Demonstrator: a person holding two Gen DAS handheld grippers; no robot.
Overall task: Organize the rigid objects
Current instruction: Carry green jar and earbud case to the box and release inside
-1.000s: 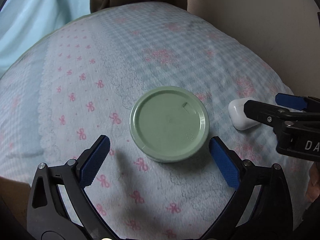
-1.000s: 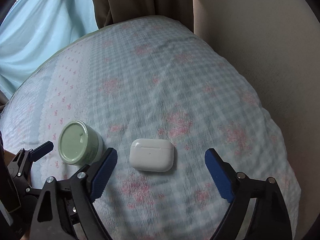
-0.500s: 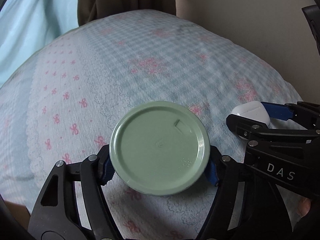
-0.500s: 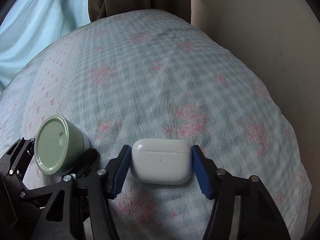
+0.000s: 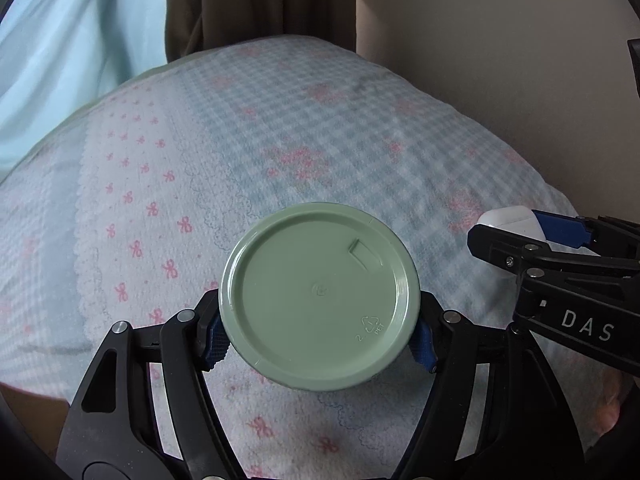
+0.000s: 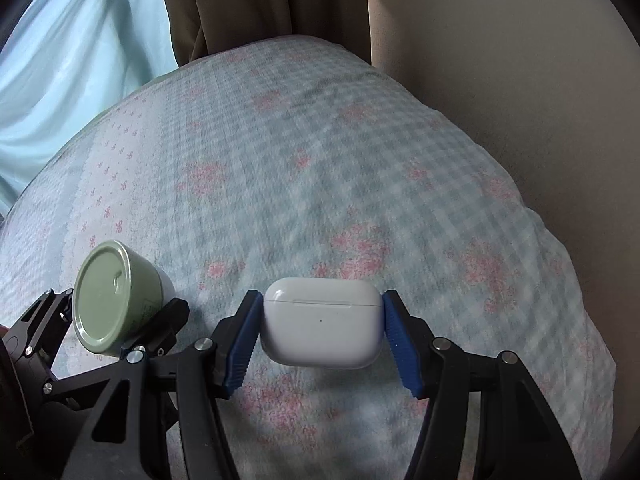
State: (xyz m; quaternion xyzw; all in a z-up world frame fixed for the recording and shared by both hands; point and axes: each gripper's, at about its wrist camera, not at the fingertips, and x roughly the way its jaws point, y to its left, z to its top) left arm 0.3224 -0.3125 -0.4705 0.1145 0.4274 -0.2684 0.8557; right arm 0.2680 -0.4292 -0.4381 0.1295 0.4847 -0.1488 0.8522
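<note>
Risk here sat mostly in 2 grips taken at once. Left gripper [image 5: 320, 336] clamped on green jar [image 5: 320, 296], blue pads [image 5: 216, 340] pressed against its sides just under the lid rim. Right gripper [image 6: 322, 340] clamped on white earbud case [image 6: 322, 322], 1 ribbed pad on each short end. Both things seemingly just clear of, or barely off, checked blanket [image 6: 320, 160]; contact underneath hidden by the objects themselves, so not possible to tell for certain. Jar tilted toward the camera in the right wrist view [image 6: 116, 304], just beside the case.

Possible failures, judged from this moment only:
- Jar round and smooth, held only at 2 narrow points: could rotate or slip downward if swung quickly.
- Case glossy with rounded ends: could squirt out from between the pads under a hard squeeze or a sudden twist.
- 2 grippers close together, right one's frame visible at the edge of the left view [image 5: 560, 264]: could knock into each other if moved inward.
- Soft, uneven blanket as landing surface: jar likely to tip if set down on a fold.
- No tray or box visible as a destination, so placement target unclear.
</note>
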